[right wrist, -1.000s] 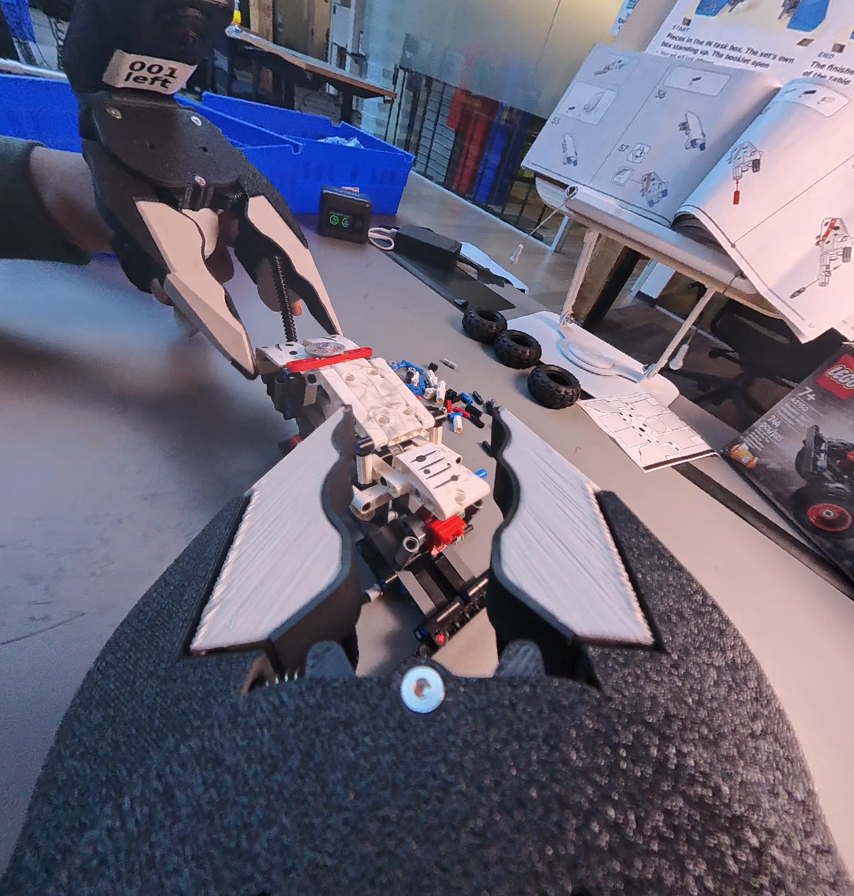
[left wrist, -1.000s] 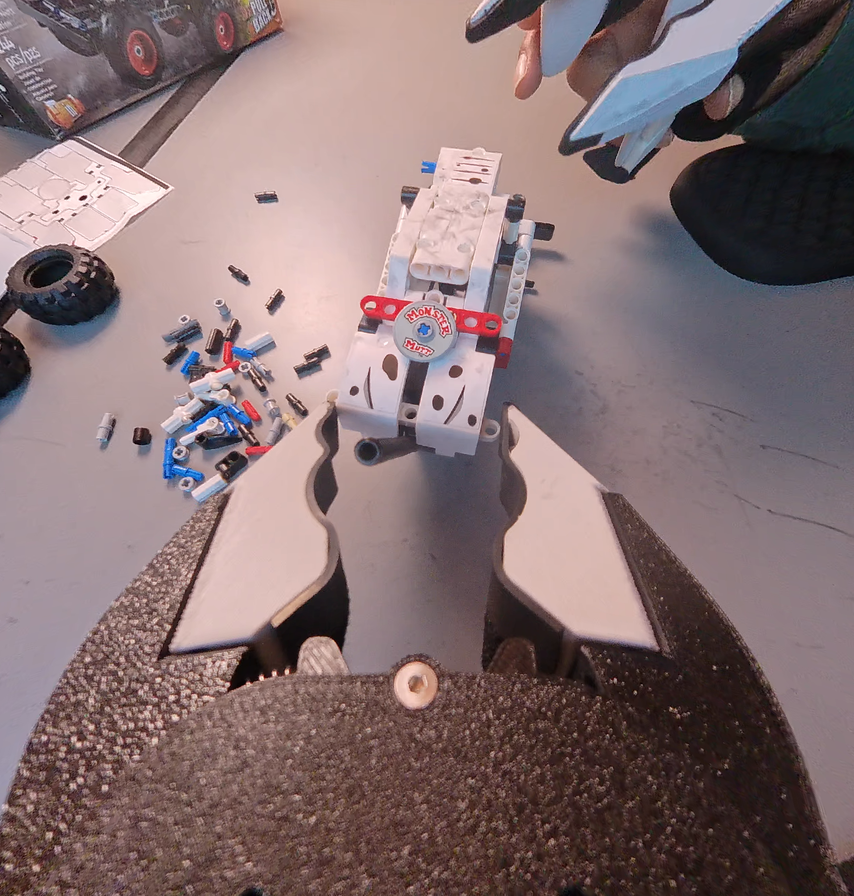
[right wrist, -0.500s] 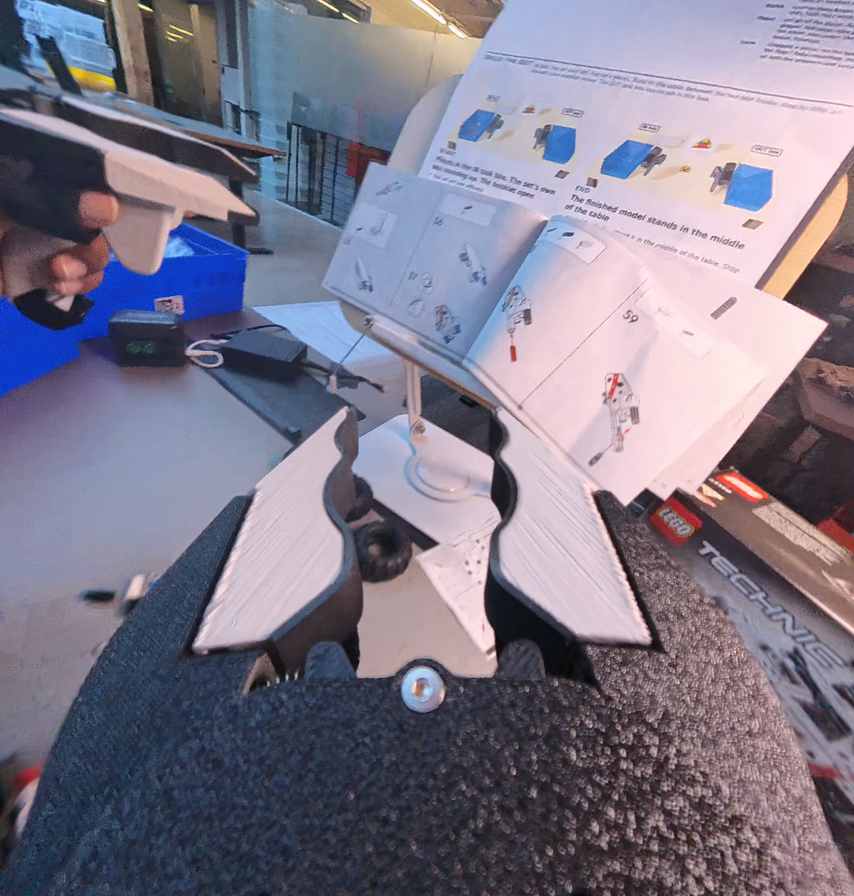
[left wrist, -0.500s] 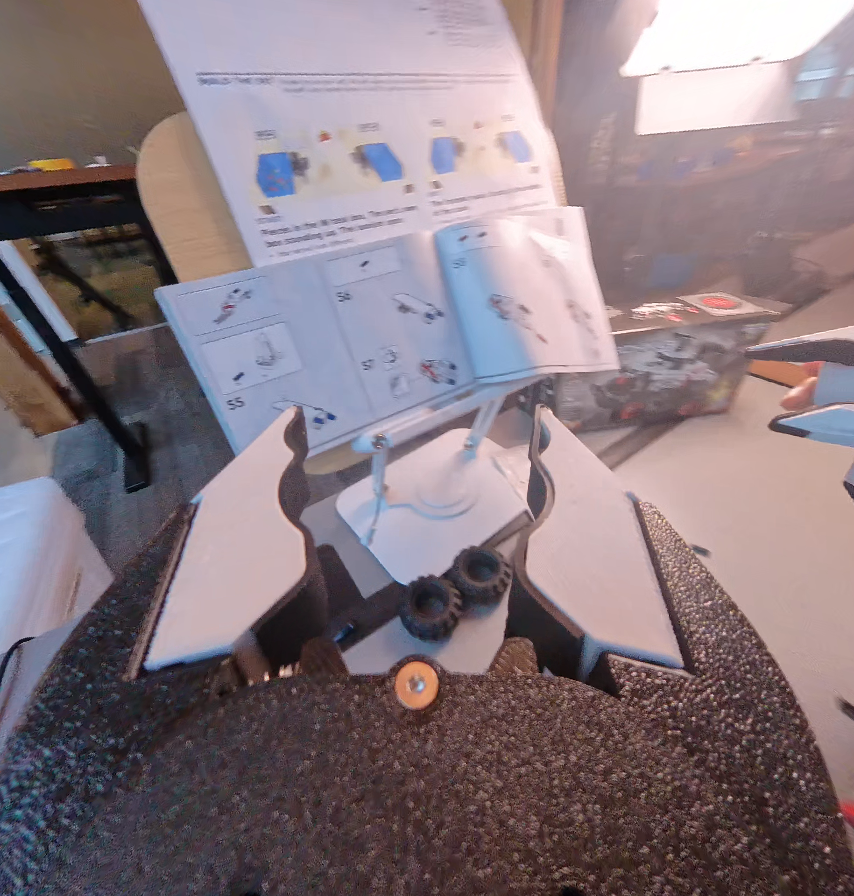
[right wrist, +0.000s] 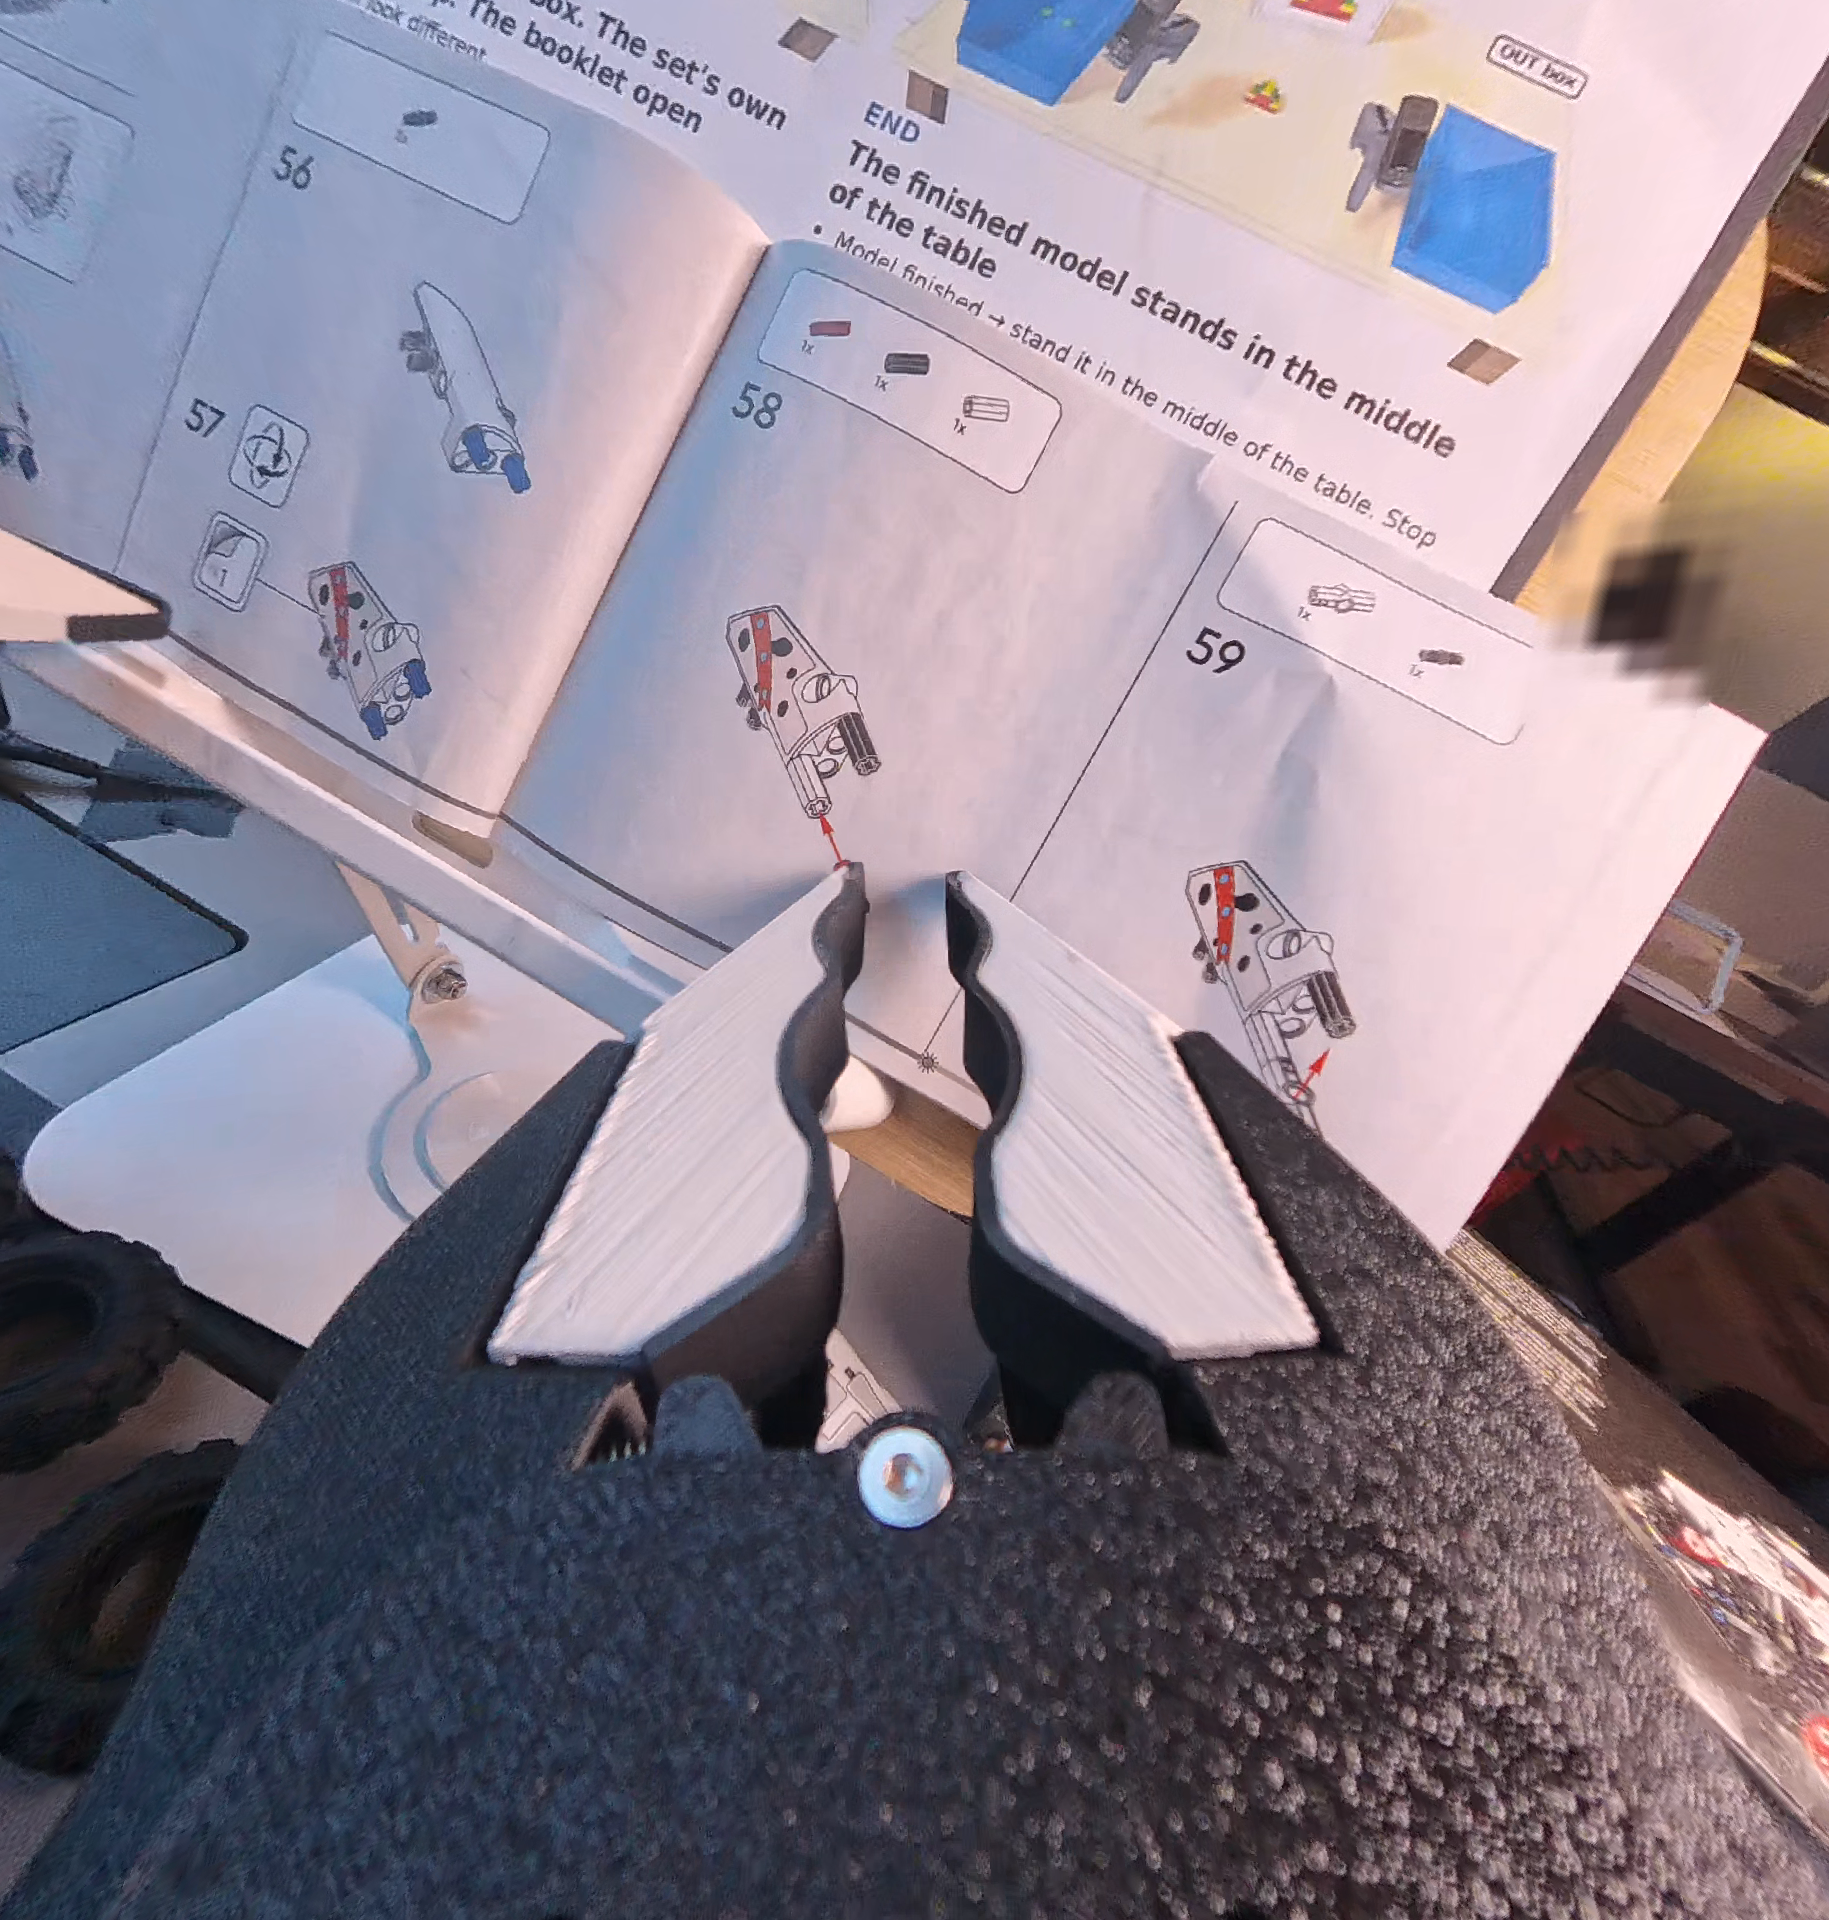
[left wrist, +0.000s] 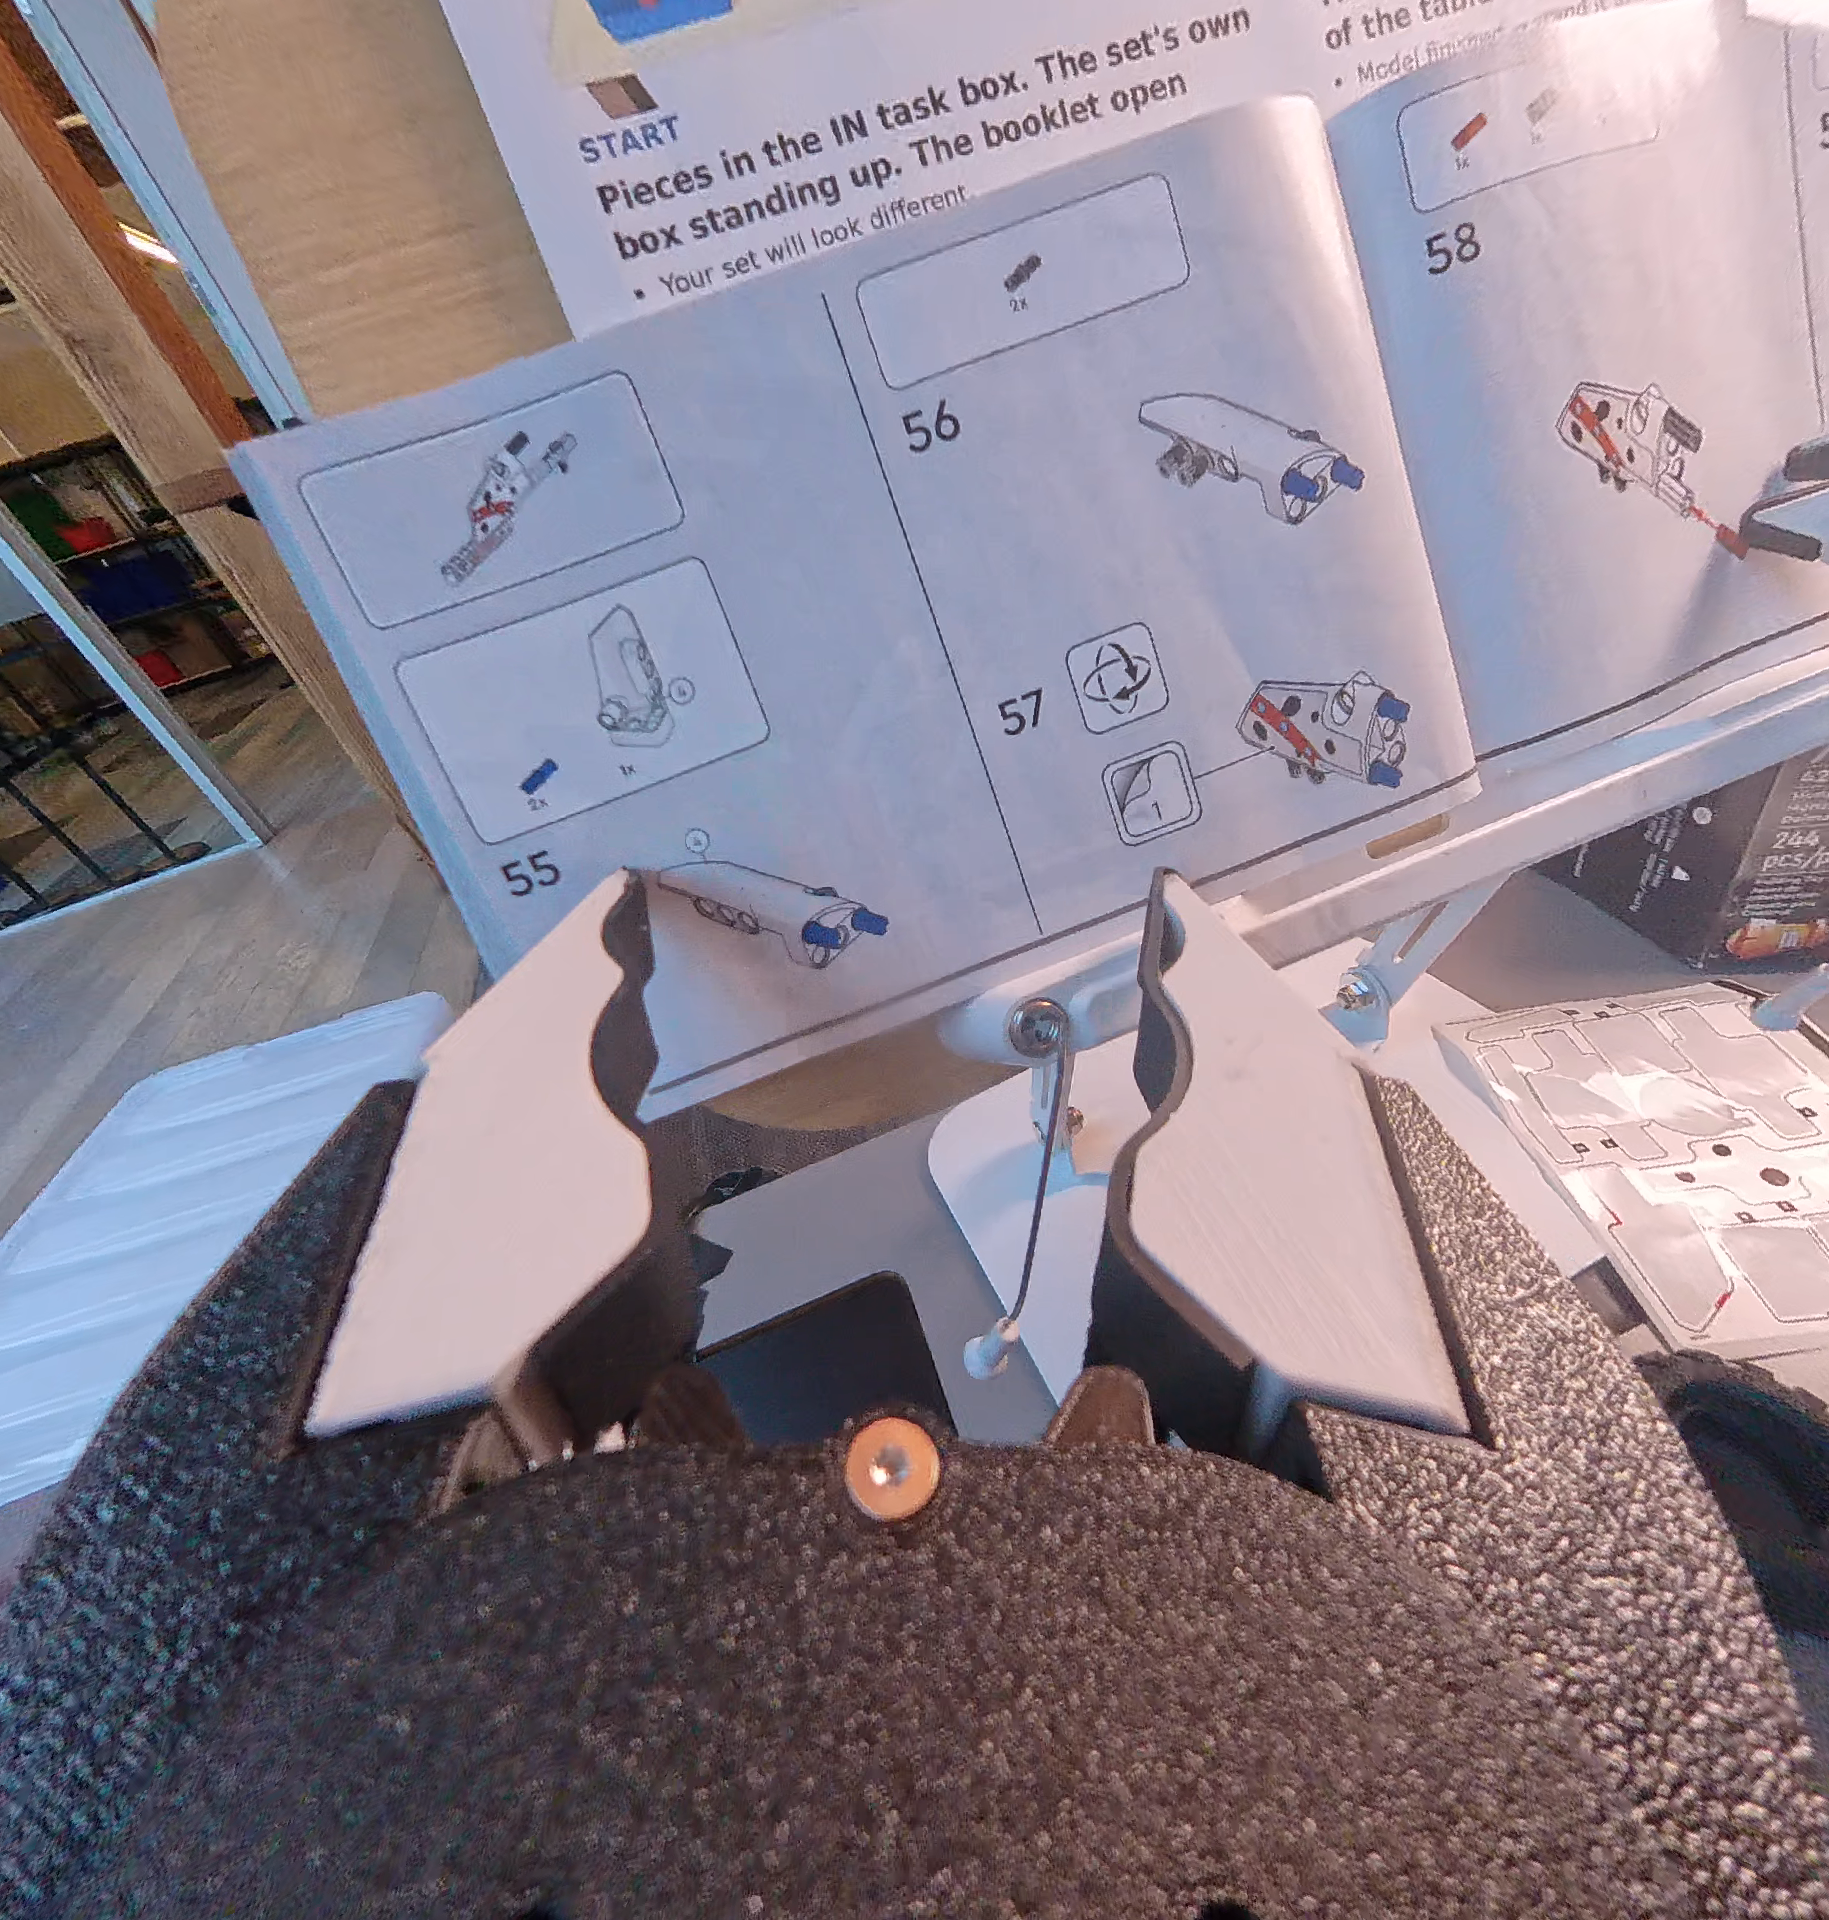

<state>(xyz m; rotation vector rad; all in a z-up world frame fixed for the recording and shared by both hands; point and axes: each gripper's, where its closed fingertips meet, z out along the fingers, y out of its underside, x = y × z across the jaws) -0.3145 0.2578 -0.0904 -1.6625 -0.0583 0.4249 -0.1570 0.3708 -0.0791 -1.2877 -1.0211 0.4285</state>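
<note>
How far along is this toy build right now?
Done: cannot tell, the model is out of view. In hand: nothing; left gripper and right gripper are both empty, facing the open instruction booklet on its stand. Left: black tyres lie loose beside the stand.

- Both views swung off the white model on the bench; it's out of frame now.
- Open instruction booklet (left wrist: 993, 582) on its white stand (left wrist: 1003, 1226) fills both frames, much closer than 0.5 s ago.
- Right hand-held gripper (right wrist: 905, 883) narrowed to a small gap, empty.
- Left hand-held gripper (left wrist: 894, 883) same wide spread, empty.
</note>
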